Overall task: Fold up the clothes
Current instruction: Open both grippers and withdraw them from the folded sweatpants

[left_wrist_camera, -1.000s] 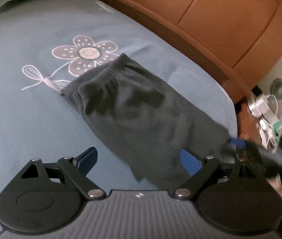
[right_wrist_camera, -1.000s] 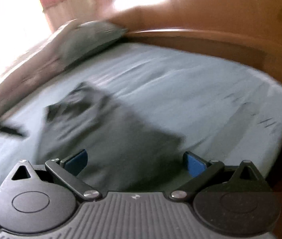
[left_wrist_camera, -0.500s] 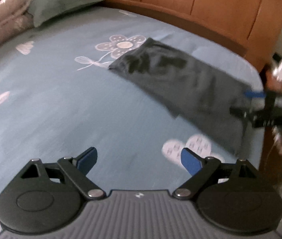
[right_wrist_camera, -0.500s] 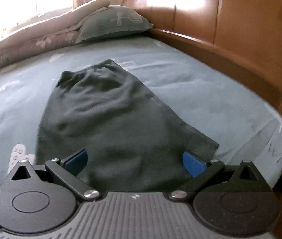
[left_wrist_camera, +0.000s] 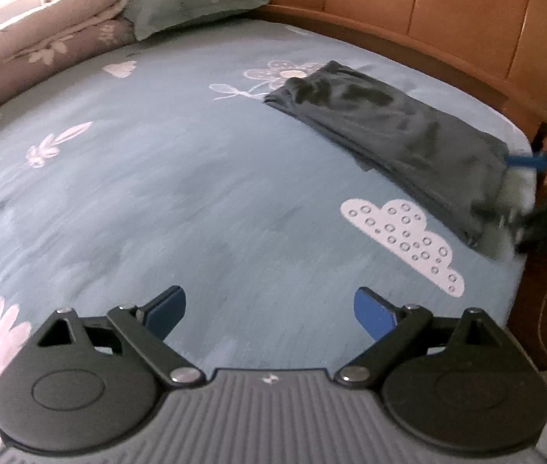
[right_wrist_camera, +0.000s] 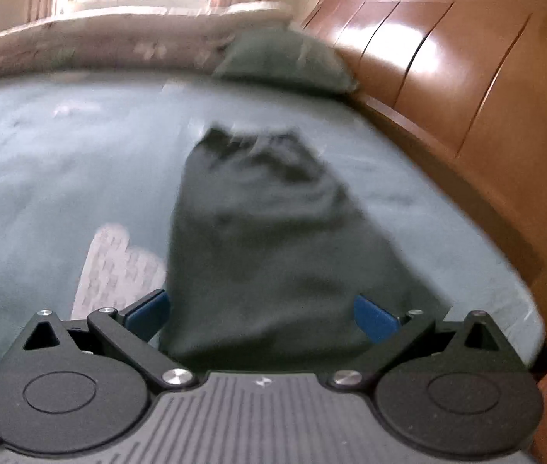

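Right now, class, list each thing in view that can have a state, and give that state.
Left gripper: open, holding nothing, over the bedsheet.
Right gripper: open, at the garment's near end.
Dark garment: folded into a long strip, lying flat.
Bedsheet: spread flat.
Pillow: resting by the headboard.

L cam farther back, R cam close, both share dark garment (left_wrist_camera: pixel 397 131) (right_wrist_camera: pixel 269 239)

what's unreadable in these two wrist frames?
- Dark garment, near hem: cut off in the right wrist view by the right gripper body; smeared in the left wrist view.
- Right gripper in the left wrist view: motion-blurred at the frame edge, so contact with the cloth is unclear.
- Fold layers: right wrist view too blurred.
- Pillow print: too small.
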`<control>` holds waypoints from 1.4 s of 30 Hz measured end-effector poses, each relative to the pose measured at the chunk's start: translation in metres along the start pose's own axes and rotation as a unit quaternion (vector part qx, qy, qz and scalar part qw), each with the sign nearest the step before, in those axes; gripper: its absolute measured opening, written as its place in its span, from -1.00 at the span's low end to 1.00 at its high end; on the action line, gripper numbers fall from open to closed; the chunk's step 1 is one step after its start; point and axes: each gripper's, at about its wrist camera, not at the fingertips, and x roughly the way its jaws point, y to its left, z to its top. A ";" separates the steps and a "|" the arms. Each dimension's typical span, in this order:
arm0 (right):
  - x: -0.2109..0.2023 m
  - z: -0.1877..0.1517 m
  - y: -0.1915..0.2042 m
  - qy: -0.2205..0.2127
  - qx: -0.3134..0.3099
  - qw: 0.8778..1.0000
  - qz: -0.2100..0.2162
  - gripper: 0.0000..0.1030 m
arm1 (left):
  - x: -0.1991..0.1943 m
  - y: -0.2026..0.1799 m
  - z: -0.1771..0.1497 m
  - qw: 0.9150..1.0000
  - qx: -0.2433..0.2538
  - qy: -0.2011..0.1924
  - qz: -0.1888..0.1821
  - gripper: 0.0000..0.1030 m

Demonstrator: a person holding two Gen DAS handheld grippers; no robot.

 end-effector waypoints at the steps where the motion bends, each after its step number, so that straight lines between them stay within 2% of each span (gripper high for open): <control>1: 0.000 0.006 -0.003 -0.008 0.003 1.000 -0.004 1.00 | -0.002 0.000 -0.002 1.000 -0.003 -0.003 0.004 0.83; 3: 0.011 0.020 -0.010 -0.016 0.016 1.000 0.002 1.00 | -0.004 0.002 -0.004 1.000 -0.010 -0.005 0.006 0.83; 8: 0.056 0.056 -0.017 -0.018 -0.005 1.000 -0.010 1.00 | -0.004 0.011 -0.010 0.999 -0.029 -0.008 0.014 0.84; 11: 0.096 0.063 -0.023 0.006 0.010 1.000 0.012 1.00 | -0.003 0.017 -0.014 0.999 -0.042 -0.003 0.016 0.84; 13: 0.123 0.061 -0.027 0.051 0.035 0.996 0.071 1.00 | -0.002 0.020 -0.017 0.999 -0.046 0.000 0.014 0.84; 16: 0.117 0.061 -0.030 0.041 0.057 0.995 0.065 1.00 | -0.002 0.023 -0.019 0.999 -0.049 -0.002 0.016 0.84; 18: 0.102 0.061 -0.028 0.017 0.061 0.996 0.065 1.00 | -0.002 0.025 -0.020 0.999 -0.050 -0.006 0.018 0.84; 20: 0.096 0.059 -0.025 0.000 0.061 0.994 0.091 1.00 | -0.002 0.026 -0.021 0.998 -0.050 -0.014 0.019 0.84; 22: 0.110 0.056 -0.022 0.021 0.066 0.991 0.115 1.00 | -0.002 0.027 -0.022 0.998 -0.053 -0.020 0.018 0.84; 23: 0.119 0.055 -0.019 0.033 0.066 0.991 0.114 1.00 | -0.002 0.028 -0.022 0.998 -0.056 -0.021 0.022 0.84; 28: 0.110 0.073 -0.012 0.016 0.048 0.991 0.126 1.00 | -0.007 0.034 -0.023 0.996 -0.065 -0.040 0.048 0.84; 30: 0.113 0.079 -0.013 0.012 0.049 0.991 0.126 1.00 | -0.007 0.038 -0.022 0.995 -0.068 -0.044 0.052 0.88; 33: 0.139 0.078 -0.011 0.056 0.061 0.990 0.113 1.00 | -0.007 0.040 -0.020 0.995 -0.070 -0.045 0.051 0.88; 37: 0.138 0.083 -0.006 0.066 0.054 0.990 0.109 1.00 | -0.010 0.038 -0.019 0.995 -0.057 -0.053 0.056 0.90; 42: 0.126 0.091 -0.010 0.045 0.067 0.991 0.109 1.00 | -0.010 0.037 -0.018 0.995 -0.048 -0.054 0.063 0.90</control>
